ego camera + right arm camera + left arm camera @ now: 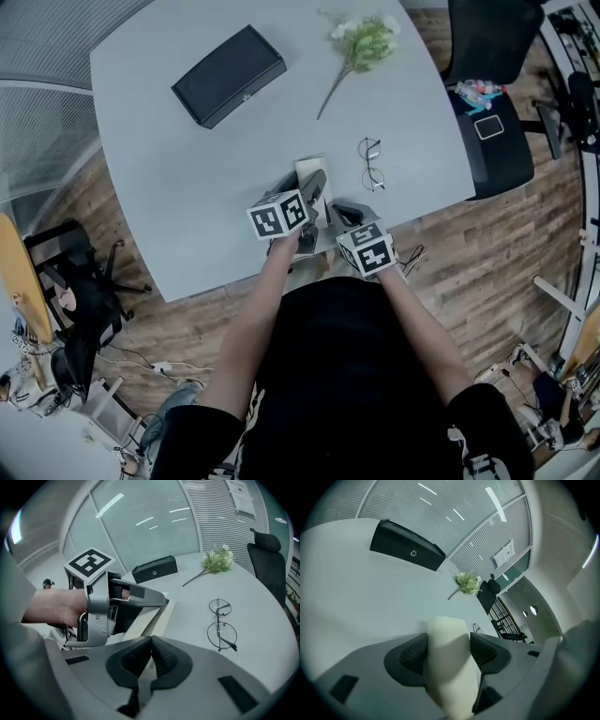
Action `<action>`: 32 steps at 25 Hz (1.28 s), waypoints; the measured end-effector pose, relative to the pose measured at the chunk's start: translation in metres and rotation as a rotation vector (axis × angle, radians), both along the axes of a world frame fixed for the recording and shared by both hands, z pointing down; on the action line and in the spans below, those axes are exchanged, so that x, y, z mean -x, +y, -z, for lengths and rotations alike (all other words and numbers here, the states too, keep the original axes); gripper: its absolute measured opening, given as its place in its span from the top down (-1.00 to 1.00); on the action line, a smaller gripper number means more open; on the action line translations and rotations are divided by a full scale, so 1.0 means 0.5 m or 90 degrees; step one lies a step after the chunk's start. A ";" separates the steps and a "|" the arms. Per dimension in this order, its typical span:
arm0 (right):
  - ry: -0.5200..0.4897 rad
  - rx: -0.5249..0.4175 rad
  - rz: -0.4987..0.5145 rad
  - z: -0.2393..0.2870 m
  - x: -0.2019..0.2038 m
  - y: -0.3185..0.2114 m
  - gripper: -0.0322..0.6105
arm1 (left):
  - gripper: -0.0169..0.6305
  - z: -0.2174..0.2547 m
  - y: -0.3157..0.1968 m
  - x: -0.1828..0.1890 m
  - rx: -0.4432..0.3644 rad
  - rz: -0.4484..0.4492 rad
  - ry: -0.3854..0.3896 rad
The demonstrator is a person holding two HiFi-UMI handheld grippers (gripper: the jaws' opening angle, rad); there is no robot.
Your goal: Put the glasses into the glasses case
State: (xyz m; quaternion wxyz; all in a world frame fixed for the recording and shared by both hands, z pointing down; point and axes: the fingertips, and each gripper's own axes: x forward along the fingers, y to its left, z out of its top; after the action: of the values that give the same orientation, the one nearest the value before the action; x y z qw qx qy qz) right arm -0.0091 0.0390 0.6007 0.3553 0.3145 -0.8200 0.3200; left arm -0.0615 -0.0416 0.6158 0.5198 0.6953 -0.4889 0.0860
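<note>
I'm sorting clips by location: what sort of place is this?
Probably an office meeting room: a large pale table, a black office chair beside it, and glass partition walls with blinds.

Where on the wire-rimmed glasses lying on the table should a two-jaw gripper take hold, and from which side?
Probably the bridge of the glasses, from above. They lie flat on the table, two round lenses in line, so the thin bridge is the balanced middle and spares the lenses. The right gripper, shut and empty, is nearer; the left gripper is shut on a cream object.

No print is legible; the wall notice point(240, 491) is too blurred.
</note>
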 end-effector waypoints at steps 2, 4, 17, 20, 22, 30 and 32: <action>0.006 -0.005 -0.004 0.002 -0.006 -0.003 0.85 | 0.06 -0.005 0.001 0.000 0.002 -0.007 0.008; 0.013 -0.011 -0.012 0.006 -0.016 -0.007 0.85 | 0.06 0.003 0.001 -0.001 -0.001 -0.016 0.008; 0.073 -0.069 -0.119 0.045 -0.109 -0.082 0.84 | 0.06 0.037 0.008 0.019 -0.044 -0.071 -0.084; 0.081 -0.075 -0.141 0.045 -0.132 -0.103 0.71 | 0.06 0.042 0.012 0.037 -0.042 -0.059 -0.061; 0.088 -0.077 -0.153 0.042 -0.145 -0.115 0.70 | 0.06 0.043 0.016 0.050 -0.035 -0.046 -0.043; 0.120 -0.091 -0.174 0.035 -0.159 -0.152 0.52 | 0.07 0.049 0.031 0.103 -0.030 -0.029 -0.038; 0.131 -0.097 -0.181 0.031 -0.159 -0.163 0.51 | 0.12 0.051 0.033 0.107 -0.032 -0.028 -0.029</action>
State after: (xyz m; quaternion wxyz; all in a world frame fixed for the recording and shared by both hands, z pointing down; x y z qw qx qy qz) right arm 0.0706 -0.0424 0.5850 0.3639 0.4844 -0.7483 0.2701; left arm -0.1151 -0.0253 0.5906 0.4887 0.7168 -0.4870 0.1009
